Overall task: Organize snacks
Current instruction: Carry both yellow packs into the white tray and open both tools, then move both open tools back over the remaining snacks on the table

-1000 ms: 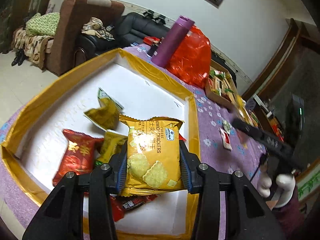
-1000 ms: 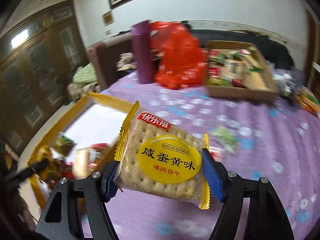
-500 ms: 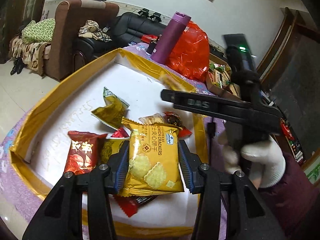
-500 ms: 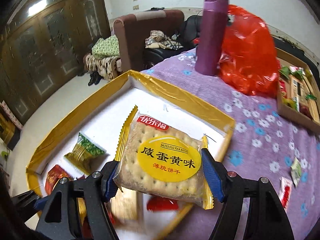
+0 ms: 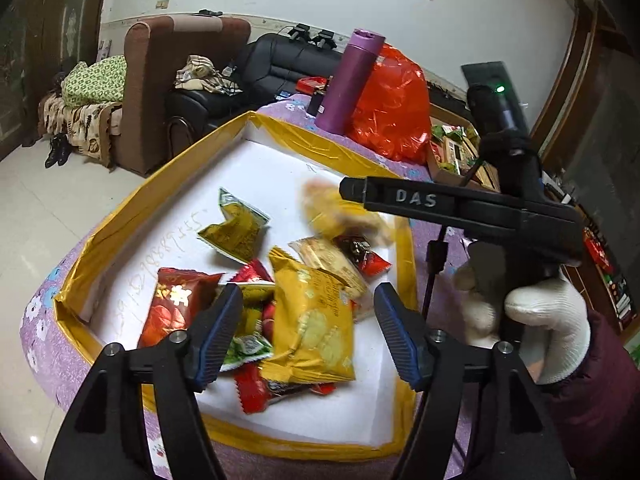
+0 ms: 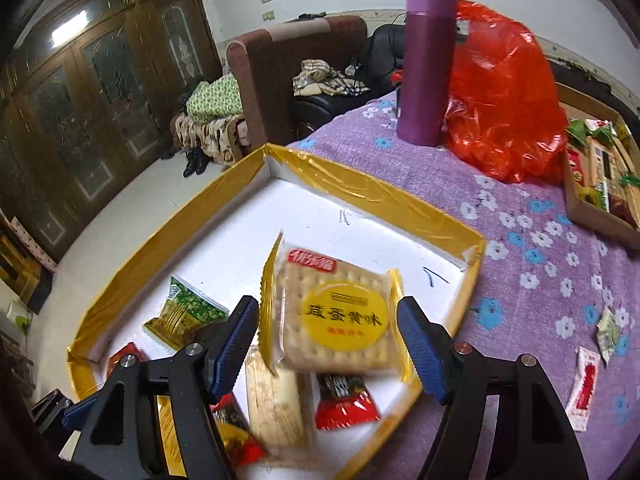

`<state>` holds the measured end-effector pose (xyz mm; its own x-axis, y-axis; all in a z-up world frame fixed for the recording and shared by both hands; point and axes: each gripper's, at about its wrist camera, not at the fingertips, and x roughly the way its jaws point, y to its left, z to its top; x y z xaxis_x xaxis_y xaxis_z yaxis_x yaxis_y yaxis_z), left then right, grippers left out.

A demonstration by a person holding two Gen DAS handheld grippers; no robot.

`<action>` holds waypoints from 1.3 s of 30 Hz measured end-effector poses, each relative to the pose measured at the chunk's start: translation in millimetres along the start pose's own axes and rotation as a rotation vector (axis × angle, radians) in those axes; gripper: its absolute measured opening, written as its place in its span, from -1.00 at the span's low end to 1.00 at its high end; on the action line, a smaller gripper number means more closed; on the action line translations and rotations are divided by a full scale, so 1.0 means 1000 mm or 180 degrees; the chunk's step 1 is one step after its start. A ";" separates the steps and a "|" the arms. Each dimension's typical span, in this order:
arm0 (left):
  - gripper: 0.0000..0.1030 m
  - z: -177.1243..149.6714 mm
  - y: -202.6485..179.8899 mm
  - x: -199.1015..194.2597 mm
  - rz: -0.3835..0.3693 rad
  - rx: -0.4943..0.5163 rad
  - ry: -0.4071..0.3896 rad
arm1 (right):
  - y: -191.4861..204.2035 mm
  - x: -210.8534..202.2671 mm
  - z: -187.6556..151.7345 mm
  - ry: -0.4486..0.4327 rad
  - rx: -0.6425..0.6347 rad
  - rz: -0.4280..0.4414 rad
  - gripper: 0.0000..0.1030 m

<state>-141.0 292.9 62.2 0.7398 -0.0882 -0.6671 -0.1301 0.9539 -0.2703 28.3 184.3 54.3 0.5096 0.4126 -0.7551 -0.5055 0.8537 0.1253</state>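
A gold-rimmed white box point(image 5: 280, 140) point(image 6: 360, 192) holds several snack packs. My left gripper point(image 5: 308, 332) is open above it; the yellow cheese cracker pack point(image 5: 312, 320) lies loose on the pile between its fingers. My right gripper point(image 6: 324, 344) is open too; the salted egg yolk biscuit pack point(image 6: 336, 316) is blurred, dropping free between its fingers over the box. In the left wrist view that pack is a yellow blur point(image 5: 336, 212) under the right gripper's black body point(image 5: 460, 208). A red pack point(image 5: 176, 304) and a green-gold pack point(image 5: 236, 228) lie in the box.
A purple bottle point(image 6: 428, 68) and a red plastic bag point(image 6: 504, 104) stand beyond the box on the purple flowered cloth point(image 6: 520, 248). A cardboard box of snacks point(image 6: 600, 176) sits at the right. Two loose sachets point(image 6: 588, 384) lie on the cloth.
Both grippers have opened. The cheese cracker pack dropped from the left one onto the pile, and the biscuit pack is falling out of the right one.
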 end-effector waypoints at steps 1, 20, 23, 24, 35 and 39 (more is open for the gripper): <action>0.31 -0.001 -0.003 -0.001 -0.0001 0.0020 0.0001 | -0.002 -0.006 -0.002 -0.0025 0.0014 0.0008 0.41; 0.32 -0.019 -0.080 -0.042 0.0347 0.0645 -0.0196 | -0.073 -0.090 -0.045 -0.0337 0.0436 0.0008 0.42; 0.32 -0.022 -0.090 -0.045 0.0370 0.0723 -0.0201 | -0.089 -0.099 -0.055 -0.0361 0.0530 -0.0038 0.42; 0.32 -0.024 -0.094 -0.047 0.0377 0.0761 -0.0203 | -0.095 -0.102 -0.059 -0.0368 0.0572 -0.0059 0.42; 0.32 -0.034 -0.128 -0.048 0.0408 0.1010 -0.0148 | -0.157 -0.127 -0.094 -0.0433 0.0925 -0.0194 0.44; 0.32 -0.037 -0.140 -0.043 0.0411 0.1090 -0.0091 | -0.179 -0.131 -0.102 -0.0445 0.1038 -0.0237 0.44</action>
<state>-178.6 152.9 102.8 0.7504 0.0426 -0.6596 0.0015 0.9978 0.0661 -19.3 -55.2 65.3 0.6383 0.3656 -0.6774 -0.2262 0.9302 0.2890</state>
